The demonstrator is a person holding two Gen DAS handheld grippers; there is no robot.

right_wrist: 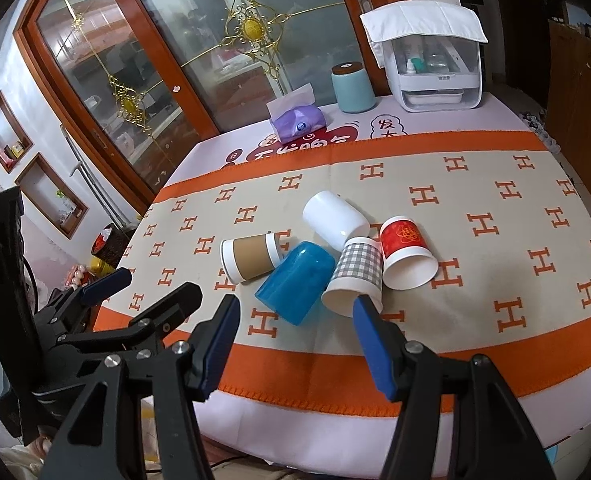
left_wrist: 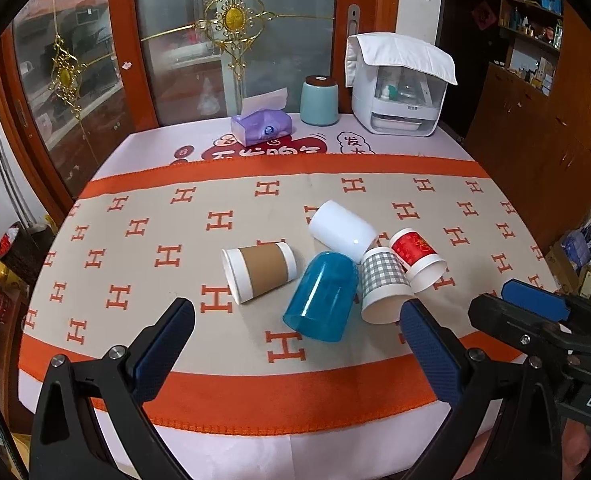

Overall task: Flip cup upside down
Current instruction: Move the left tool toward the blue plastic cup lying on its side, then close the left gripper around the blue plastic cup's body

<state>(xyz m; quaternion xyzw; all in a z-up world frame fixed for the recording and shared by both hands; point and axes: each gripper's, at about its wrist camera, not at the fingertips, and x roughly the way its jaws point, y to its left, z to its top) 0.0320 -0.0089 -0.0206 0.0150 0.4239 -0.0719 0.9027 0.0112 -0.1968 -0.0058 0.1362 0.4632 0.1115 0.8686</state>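
Several cups lie on their sides in a cluster on the orange and beige cloth: a brown-sleeved paper cup [left_wrist: 260, 272] [right_wrist: 251, 257], a blue plastic cup [left_wrist: 322, 296] [right_wrist: 295, 282], a white cup [left_wrist: 342, 227] [right_wrist: 335, 219], a grey checked paper cup [left_wrist: 383, 285] [right_wrist: 355, 276] and a red paper cup [left_wrist: 417, 259] [right_wrist: 406, 252]. My left gripper [left_wrist: 295, 316] is open and empty, above the table's near edge in front of the cups. My right gripper [right_wrist: 295, 312] is open and empty, its right finger close to the checked cup's rim. Each gripper shows in the other's view: the right one [left_wrist: 535, 304], the left one [right_wrist: 151, 292].
At the table's far edge stand a purple tissue box [left_wrist: 261, 128], a teal jar with a brown lid [left_wrist: 319, 100] and a white appliance under a cloth [left_wrist: 399, 92]. Glass doors with orange frames stand behind. Wooden cabinets [left_wrist: 535, 120] are on the right.
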